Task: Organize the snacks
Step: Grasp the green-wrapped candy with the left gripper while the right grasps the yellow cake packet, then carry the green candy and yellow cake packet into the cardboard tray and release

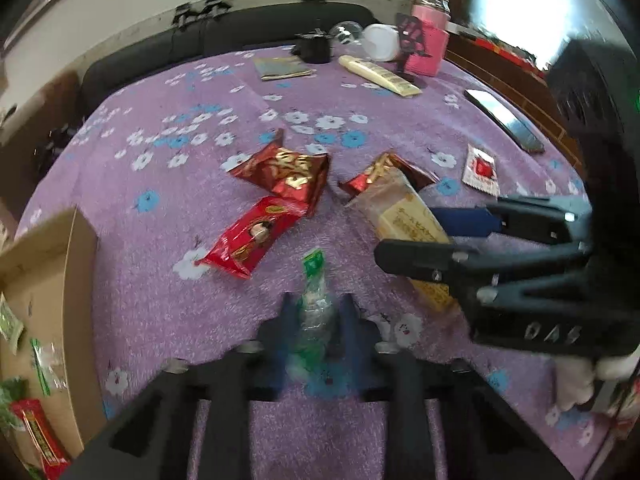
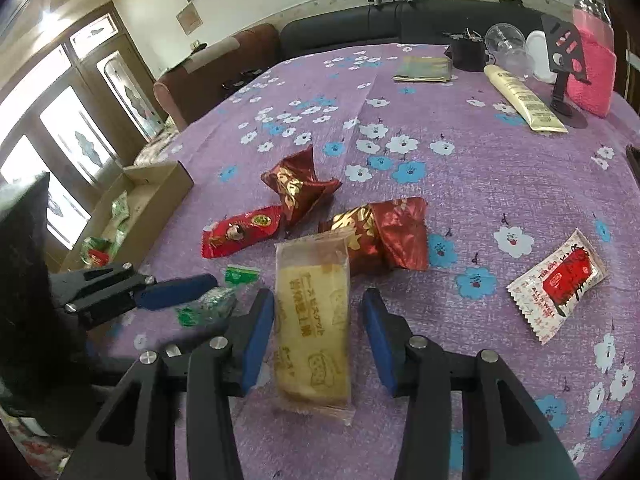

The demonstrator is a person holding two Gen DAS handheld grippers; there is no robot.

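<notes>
A small green-and-clear candy wrapper [image 1: 314,312] lies on the purple flowered cloth [image 1: 160,208] of the worktop, and the left gripper [image 1: 316,320] has its jaws clenched on it. Just to the right, a yellow biscuit pack [image 2: 312,320] lies flat between the fingers of the right gripper [image 2: 318,320]; the left pad sits at the pack's edge, the right pad stands clear of it, so these jaws are released. Beyond the pack lie two crumpled red-and-gold wrappers [image 2: 300,188] and a red snack bag [image 2: 240,234], close together, one wrapper touching the pack's far end. A white-and-red sachet [image 2: 558,284] lies apart to the right. At the cloth's left edge a cardboard box [image 1: 52,280] holds several green and red snacks.
</notes>
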